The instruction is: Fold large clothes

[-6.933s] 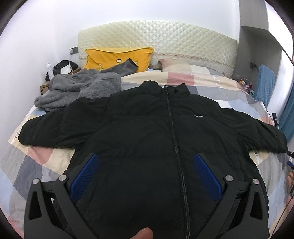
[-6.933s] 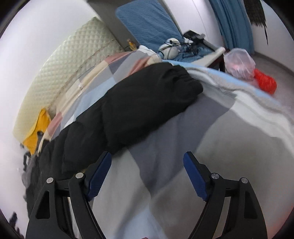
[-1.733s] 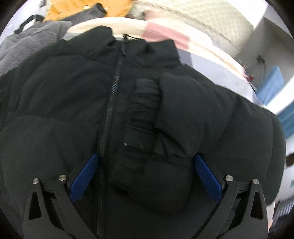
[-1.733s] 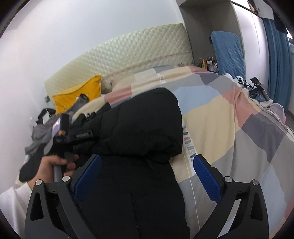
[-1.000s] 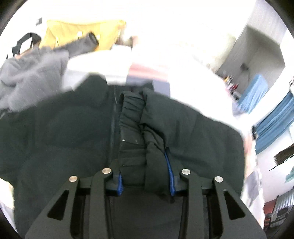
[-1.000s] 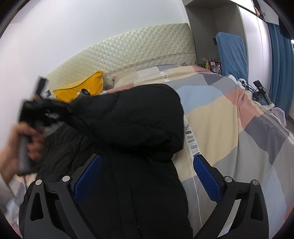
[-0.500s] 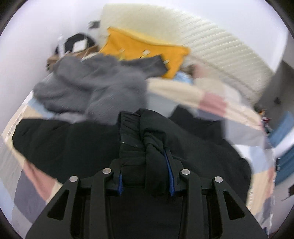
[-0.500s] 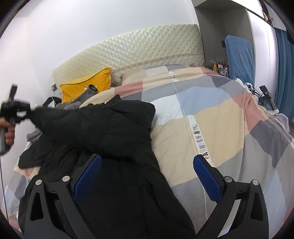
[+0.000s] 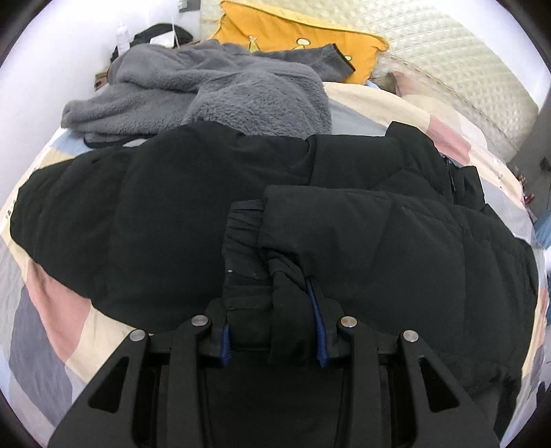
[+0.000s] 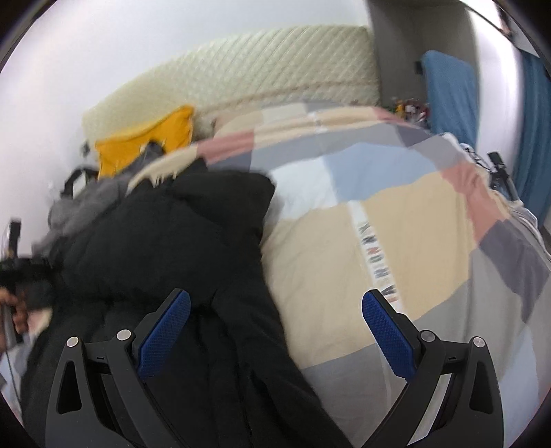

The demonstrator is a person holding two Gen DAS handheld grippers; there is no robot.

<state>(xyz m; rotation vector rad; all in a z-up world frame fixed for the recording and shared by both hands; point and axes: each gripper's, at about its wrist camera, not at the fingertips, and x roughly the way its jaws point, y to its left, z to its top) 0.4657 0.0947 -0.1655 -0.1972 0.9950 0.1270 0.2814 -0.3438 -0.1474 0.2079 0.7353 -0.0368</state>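
Note:
A black puffer jacket lies spread on the patchwork bedcover. My left gripper is shut on the jacket's right sleeve cuff, and that sleeve is drawn across the jacket's body towards the left side of the bed. In the right wrist view the same jacket fills the lower left, blurred. My right gripper stands open above the jacket's right edge and the bedcover, with nothing pinched between its blue pads. A hand with the other gripper shows at that view's far left.
A grey fleece garment lies heaped beyond the jacket, with a yellow pillow and the quilted headboard behind. A white wall runs along the left. In the right wrist view, a blue chair and curtain stand right of the bed.
My left gripper carried the clamped sleeve cuff leftwards and down across the jacket, and the fleece heap came nearer. The right gripper dipped a little and stayed open.

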